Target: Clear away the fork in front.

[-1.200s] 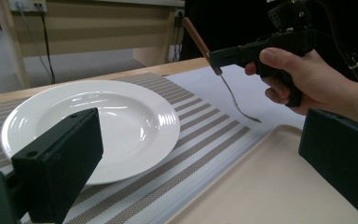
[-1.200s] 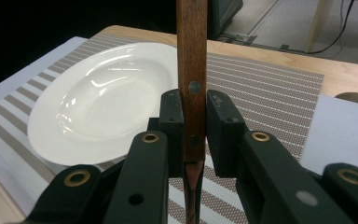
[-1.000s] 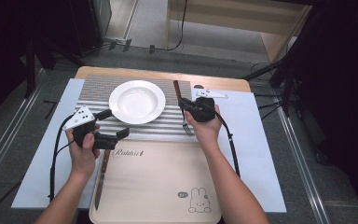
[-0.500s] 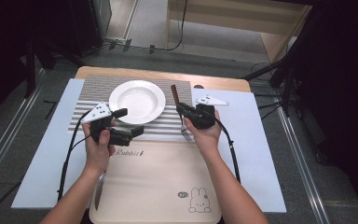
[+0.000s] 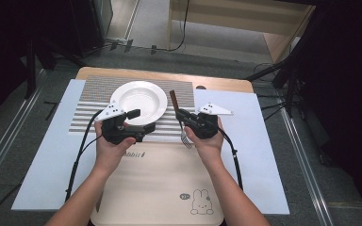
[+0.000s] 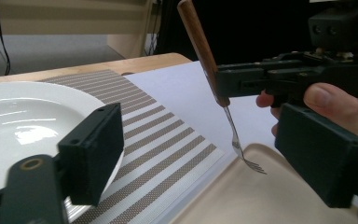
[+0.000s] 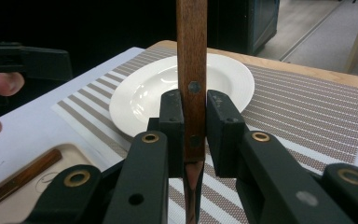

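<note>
A fork with a wooden handle (image 5: 174, 100) hangs tines down over the tray's far edge, with my right gripper (image 5: 183, 116) shut on the handle. In the right gripper view both jaws press that handle (image 7: 192, 70) from either side. The fork (image 6: 204, 51) stands upright beyond my left gripper (image 6: 209, 154). My left gripper (image 5: 140, 120) sits at the near rim of the white plate (image 5: 139, 101). Its jaws stand apart with nothing between them, and they have just been closing a little.
The plate lies on a striped placemat (image 5: 92, 99) over a white sheet (image 5: 250, 141) on a wooden table (image 5: 221, 84). A beige tray (image 5: 169, 188) with a rabbit drawing sits in front. A wooden-handled utensil (image 7: 18, 179) lies on the tray.
My left hand has moved right, up to the plate's near rim. My right hand has drawn the fork back toward the tray's far edge.
</note>
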### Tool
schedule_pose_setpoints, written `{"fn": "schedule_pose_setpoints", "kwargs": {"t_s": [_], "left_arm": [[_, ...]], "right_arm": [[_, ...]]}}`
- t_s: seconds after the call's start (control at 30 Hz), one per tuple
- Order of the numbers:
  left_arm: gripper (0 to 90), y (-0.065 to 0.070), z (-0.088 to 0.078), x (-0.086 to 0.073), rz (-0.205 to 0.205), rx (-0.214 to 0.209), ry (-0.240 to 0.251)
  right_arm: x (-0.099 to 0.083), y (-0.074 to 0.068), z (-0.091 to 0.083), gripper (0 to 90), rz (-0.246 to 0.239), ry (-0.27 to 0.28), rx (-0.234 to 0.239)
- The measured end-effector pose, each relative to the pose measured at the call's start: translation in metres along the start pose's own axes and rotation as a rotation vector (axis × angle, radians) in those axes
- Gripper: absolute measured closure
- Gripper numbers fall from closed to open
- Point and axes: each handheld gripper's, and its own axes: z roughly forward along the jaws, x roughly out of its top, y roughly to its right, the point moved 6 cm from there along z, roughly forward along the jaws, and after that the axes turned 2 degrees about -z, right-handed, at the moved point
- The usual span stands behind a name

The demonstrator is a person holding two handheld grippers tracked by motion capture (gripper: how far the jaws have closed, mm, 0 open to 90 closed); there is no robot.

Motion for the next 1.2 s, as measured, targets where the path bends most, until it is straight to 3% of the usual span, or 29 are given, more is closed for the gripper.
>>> {"fn": "schedule_pose_setpoints", "kwargs": {"t_s": [0.17, 0.5, 1.0, 1.2], "left_arm": [[23.5, 0.006, 0.006, 0.002, -0.029, -0.004, -0.014], [38.0, 0.017, 0.017, 0.007, -0.018, -0.011, -0.013], [47.8, 0.026, 0.029, 0.010, -0.085, -0.049, -0.017], [51.5, 0.029, 0.032, 0.010, -0.125, -0.076, -0.011]], "right_arm": [[-0.002, -0.005, -0.004, 76.0, -0.017, 0.012, 0.005], [-0.009, -0.019, -0.011, 76.0, -0.019, 0.024, 0.033], [-0.017, -0.037, -0.016, 76.0, -0.040, 0.045, 0.065], [-0.019, -0.047, -0.016, 76.0, -0.085, 0.050, 0.061]]}}
